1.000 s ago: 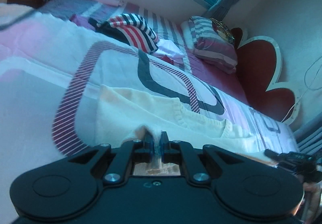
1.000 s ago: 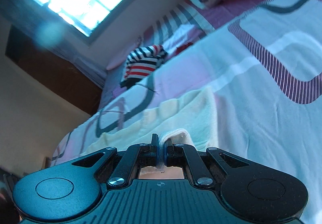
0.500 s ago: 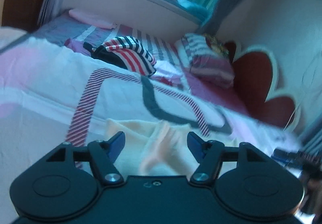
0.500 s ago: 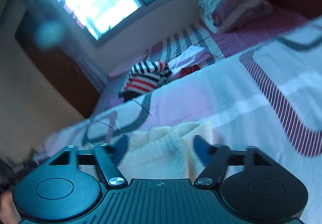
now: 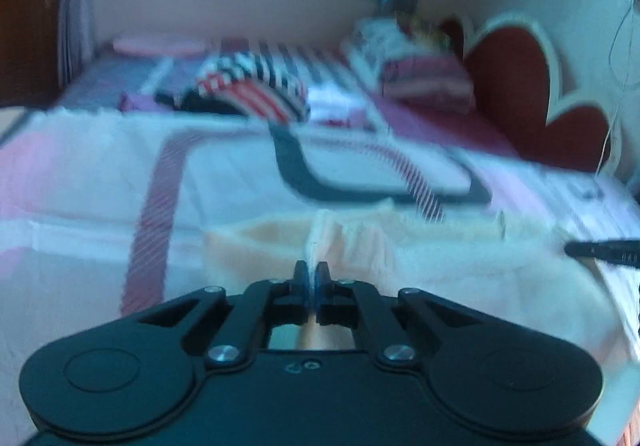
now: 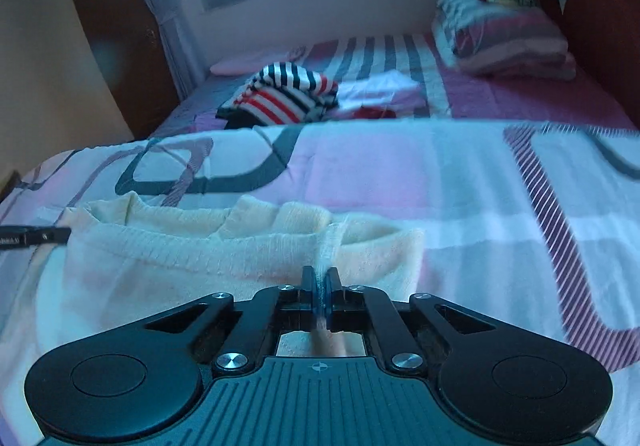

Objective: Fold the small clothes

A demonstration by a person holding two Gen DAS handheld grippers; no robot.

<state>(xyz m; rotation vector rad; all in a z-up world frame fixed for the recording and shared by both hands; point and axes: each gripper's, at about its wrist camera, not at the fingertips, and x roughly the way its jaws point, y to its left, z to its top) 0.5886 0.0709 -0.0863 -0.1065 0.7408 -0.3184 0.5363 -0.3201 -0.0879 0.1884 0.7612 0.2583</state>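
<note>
Cream knit top lies flat on the bed quilt, lower centre of frame. Left gripper and right gripper have both just been closing, each now pinching a fabric ridge. Regrasp done; next likely lift together, fold over evenly.

No readable text in either view. Right wrist view: the black bar at the far left edge carries small white print, too blurred to read. Left wrist view: the black bar at the right edge has faint marks, likewise illegible. The right gripper body shows only a small crosshair symbol, no lettering.
</note>
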